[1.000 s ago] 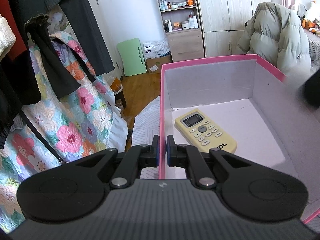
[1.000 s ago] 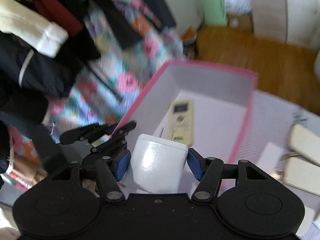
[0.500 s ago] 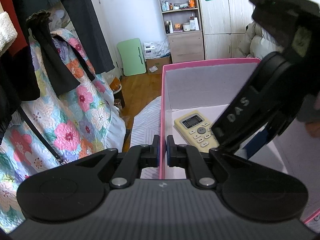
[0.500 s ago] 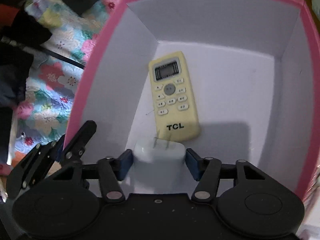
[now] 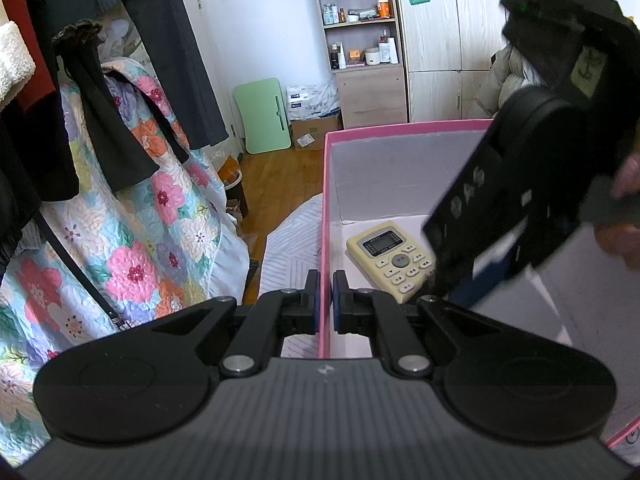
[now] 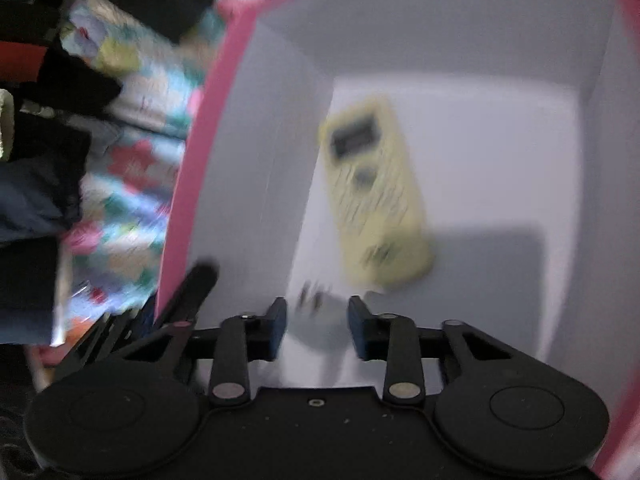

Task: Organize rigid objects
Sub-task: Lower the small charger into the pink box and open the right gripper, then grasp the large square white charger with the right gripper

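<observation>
A pink box [image 5: 400, 128] with pale inner walls holds a yellow remote control [image 5: 390, 260] on its floor. My left gripper [image 5: 325, 300] is shut on the box's left wall. My right gripper [image 6: 316, 320] reaches down into the box [image 6: 200, 140], just short of the remote's [image 6: 376, 200] near end. Its jaws are closing. A white plug charger [image 6: 316, 316] shows blurred between them, prongs toward the remote, apparently lying on the box floor. In the left wrist view the right gripper [image 5: 464, 288] comes in from the upper right, and the charger is hidden.
A floral quilt [image 5: 132, 240] and dark hanging clothes [image 5: 92, 120] lie left of the box. On the wooden floor behind stand a green folding board [image 5: 264, 116], a cardboard carton [image 5: 316, 132] and a shelf unit [image 5: 360, 40]. A person's hand [image 5: 624, 216] holds the right gripper.
The right gripper came down into the box with the charger, and its fingers now stand closer together with the charger looking smaller and farther off. The left gripper has not moved.
</observation>
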Tool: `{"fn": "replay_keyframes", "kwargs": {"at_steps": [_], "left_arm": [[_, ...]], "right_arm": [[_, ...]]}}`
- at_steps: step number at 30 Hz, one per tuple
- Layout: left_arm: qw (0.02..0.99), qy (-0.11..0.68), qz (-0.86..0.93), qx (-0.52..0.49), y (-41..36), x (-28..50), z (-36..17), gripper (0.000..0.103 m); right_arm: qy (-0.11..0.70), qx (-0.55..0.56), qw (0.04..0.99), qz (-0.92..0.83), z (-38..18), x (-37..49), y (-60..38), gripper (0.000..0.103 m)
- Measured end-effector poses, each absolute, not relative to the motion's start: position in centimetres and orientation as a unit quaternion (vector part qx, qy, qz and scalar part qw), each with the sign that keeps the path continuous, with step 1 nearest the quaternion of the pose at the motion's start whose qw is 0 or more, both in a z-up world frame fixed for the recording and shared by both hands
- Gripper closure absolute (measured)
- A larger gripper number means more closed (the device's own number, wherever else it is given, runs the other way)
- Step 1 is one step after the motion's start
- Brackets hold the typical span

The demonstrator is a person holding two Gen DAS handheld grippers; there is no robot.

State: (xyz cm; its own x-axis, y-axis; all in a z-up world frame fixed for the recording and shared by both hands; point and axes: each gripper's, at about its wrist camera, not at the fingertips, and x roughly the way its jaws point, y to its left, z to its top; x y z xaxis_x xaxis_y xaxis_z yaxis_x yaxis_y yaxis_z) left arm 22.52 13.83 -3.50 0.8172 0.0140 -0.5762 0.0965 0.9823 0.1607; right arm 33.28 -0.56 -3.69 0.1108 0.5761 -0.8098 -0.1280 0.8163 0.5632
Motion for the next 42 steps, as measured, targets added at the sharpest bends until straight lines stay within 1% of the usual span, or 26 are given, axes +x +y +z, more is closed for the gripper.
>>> {"fn": "replay_keyframes", "kwargs": {"at_steps": [2, 4, 5, 7, 10, 11, 12, 13, 14, 16, 17, 21, 25, 27, 30, 32, 34, 36, 42], "left_arm": [[0.949, 0.302, -0.021, 0.091, 13.8, 22.5, -3.5, 0.098], [0.949, 0.302, -0.022, 0.090, 13.8, 22.5, -3.5, 0.098], [0.949, 0.302, -0.021, 0.090, 13.8, 22.5, -3.5, 0.098], [0.949, 0.302, -0.022, 0.091, 13.8, 22.5, -3.5, 0.098], [0.949, 0.302, -0.021, 0.090, 13.8, 22.5, -3.5, 0.098], [0.949, 0.302, -0.021, 0.090, 13.7, 22.5, -3.5, 0.098], [0.949, 0.301, -0.021, 0.093, 13.7, 22.6, -3.5, 0.098], [0.949, 0.301, -0.020, 0.096, 13.7, 22.6, -3.5, 0.098], [0.949, 0.301, -0.020, 0.095, 13.7, 22.6, -3.5, 0.098], [0.949, 0.301, -0.021, 0.093, 13.6, 22.6, -3.5, 0.098], [0.949, 0.301, -0.021, 0.093, 13.6, 22.6, -3.6, 0.098], [0.949, 0.301, -0.020, 0.095, 13.6, 22.6, -3.5, 0.098], [0.949, 0.301, -0.020, 0.096, 13.7, 22.6, -3.5, 0.098], [0.948, 0.301, -0.020, 0.099, 13.7, 22.6, -3.5, 0.098], [0.947, 0.301, -0.016, 0.107, 13.6, 22.6, -3.5, 0.097], [0.947, 0.301, -0.016, 0.111, 13.4, 22.6, -3.5, 0.097], [0.947, 0.302, -0.016, 0.111, 13.4, 22.7, -3.5, 0.097], [0.947, 0.303, -0.018, 0.108, 13.3, 22.6, -3.6, 0.097], [0.946, 0.304, -0.017, 0.112, 13.0, 22.6, -3.5, 0.097]], "right_arm": [[0.580, 0.113, 0.780, 0.206, -2.5, 33.2, -0.5, 0.054], [0.549, 0.049, 0.818, 0.167, -2.0, 32.9, -0.2, 0.045], [0.545, 0.041, 0.823, 0.155, -2.0, 32.9, -0.2, 0.042], [0.549, 0.060, 0.820, 0.151, -2.3, 32.9, -0.3, 0.042], [0.583, 0.109, 0.788, 0.168, -3.2, 33.4, -0.2, 0.042], [0.597, 0.127, 0.772, 0.174, -3.8, 33.6, -0.2, 0.050], [0.609, 0.142, 0.760, 0.177, -4.4, 33.7, -0.3, 0.066], [0.614, 0.151, 0.754, 0.179, -4.6, 33.7, -0.2, 0.077], [0.603, 0.170, 0.756, 0.189, -4.3, 33.5, -0.4, 0.086], [0.581, 0.192, 0.761, 0.215, -3.7, 32.8, -0.3, 0.086], [0.584, 0.200, 0.754, 0.227, -3.6, 32.7, -0.2, 0.086], [0.575, 0.230, 0.743, 0.253, -2.5, 31.9, -1.6, 0.084], [0.546, 0.190, 0.768, 0.274, 0.5, 29.4, -4.4, 0.082], [0.535, 0.181, 0.774, 0.287, 2.2, 27.7, -6.5, 0.075], [0.509, 0.157, 0.796, 0.289, 4.6, 24.8, -10.4, 0.069], [0.503, 0.146, 0.806, 0.276, 5.1, 23.2, -12.5, 0.066], [0.504, 0.136, 0.812, 0.261, 5.1, 21.3, -14.7, 0.063], [0.505, 0.128, 0.821, 0.233, 4.5, 19.3, -17.3, 0.052], [0.532, 0.172, 0.818, 0.136, 0.4, 15.6, -23.3, 0.050]]}}
